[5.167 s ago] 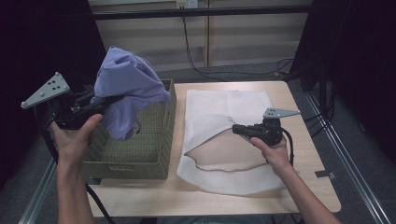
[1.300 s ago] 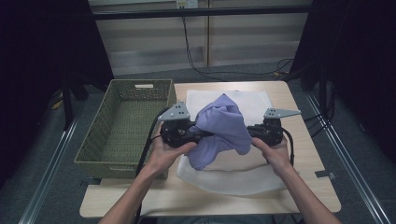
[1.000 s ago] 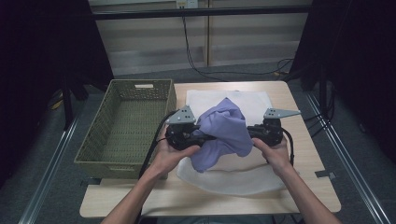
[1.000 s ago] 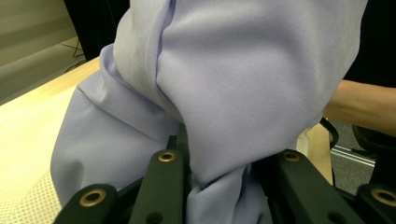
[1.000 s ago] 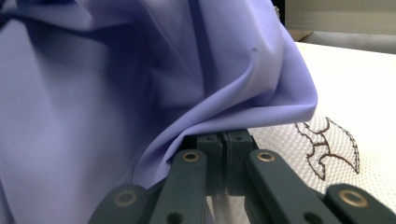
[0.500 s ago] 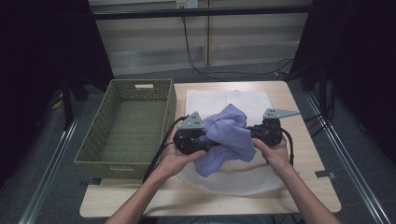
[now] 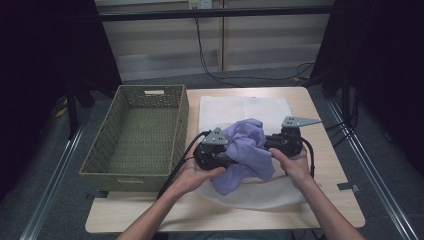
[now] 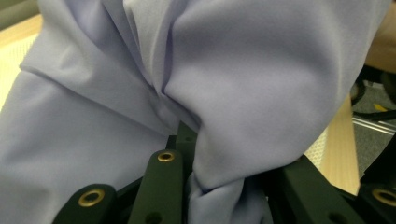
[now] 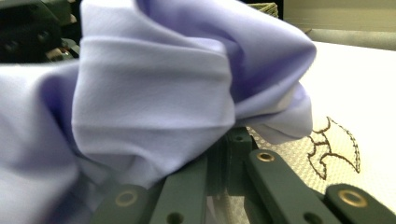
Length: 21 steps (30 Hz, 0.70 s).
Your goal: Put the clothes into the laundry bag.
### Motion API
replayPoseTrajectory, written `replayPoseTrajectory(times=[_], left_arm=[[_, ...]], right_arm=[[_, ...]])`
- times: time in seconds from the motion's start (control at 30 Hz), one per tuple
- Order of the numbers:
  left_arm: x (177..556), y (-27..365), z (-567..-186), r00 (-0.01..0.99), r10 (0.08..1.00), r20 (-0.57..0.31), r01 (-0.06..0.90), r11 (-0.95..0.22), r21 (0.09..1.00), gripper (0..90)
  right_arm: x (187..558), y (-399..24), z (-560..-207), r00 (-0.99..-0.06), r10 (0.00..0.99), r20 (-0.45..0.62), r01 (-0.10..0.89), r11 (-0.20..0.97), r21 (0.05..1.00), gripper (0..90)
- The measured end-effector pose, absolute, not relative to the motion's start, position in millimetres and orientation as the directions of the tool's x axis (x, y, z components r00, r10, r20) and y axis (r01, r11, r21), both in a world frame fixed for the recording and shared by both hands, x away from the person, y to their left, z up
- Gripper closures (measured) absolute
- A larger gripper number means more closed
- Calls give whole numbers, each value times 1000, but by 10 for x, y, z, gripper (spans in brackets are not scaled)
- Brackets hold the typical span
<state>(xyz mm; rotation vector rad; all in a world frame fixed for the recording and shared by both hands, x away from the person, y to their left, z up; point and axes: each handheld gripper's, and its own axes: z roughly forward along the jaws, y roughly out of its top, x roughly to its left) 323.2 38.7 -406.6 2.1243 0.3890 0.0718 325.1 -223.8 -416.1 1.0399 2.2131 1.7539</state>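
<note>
A lavender cloth (image 7: 247, 147) hangs bunched between my two grippers, low over the white cloth (image 7: 240, 107) spread on the table. My left gripper (image 7: 227, 159) is shut on it from the left; in the left gripper view a gathered fold of the lavender cloth (image 8: 233, 84) is pinched between the black jaws of that gripper (image 8: 205, 186). My right gripper (image 7: 272, 145) sits shut at the cloth's right side. In the right gripper view the lavender cloth (image 9: 154, 93) drapes over that gripper (image 9: 224, 154) and hides its tips. Beside it the white cloth (image 9: 364, 93) carries a small dark stitched motif (image 9: 334, 144).
A woven green basket (image 7: 182, 125) stands empty on the table's left half, close to my left hand. The wooden table (image 7: 325, 200) shows bare at the right and along the front edge. Cables trail from both grippers toward me.
My left gripper has carried the lavender cloth to the right and down, closer to the right gripper, so the cloth now sags onto the white cloth. The right hand has stayed put.
</note>
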Motion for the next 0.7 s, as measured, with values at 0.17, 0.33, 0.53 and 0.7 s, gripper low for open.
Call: replayPoseTrajectory(times=[0.17,0.33,0.53,0.7], left_arm=[[3200,335,-4095,952,292,-95,242,-523,817,727],[3177,288,-4137,956,280,-85,233,-551,801,730],[3209,260,-4248,954,287,-85,246,-587,772,731],[3201,217,-4341,954,293,-64,238,-612,754,731]], right_arm=[[3254,-2244,-4165,-753,582,307,431,82,899,880],[3251,-2260,-4155,-751,583,310,430,75,900,880],[3253,-2262,-4155,-753,580,311,429,75,900,880],[3254,-2254,-4159,-755,578,310,431,81,899,881]])
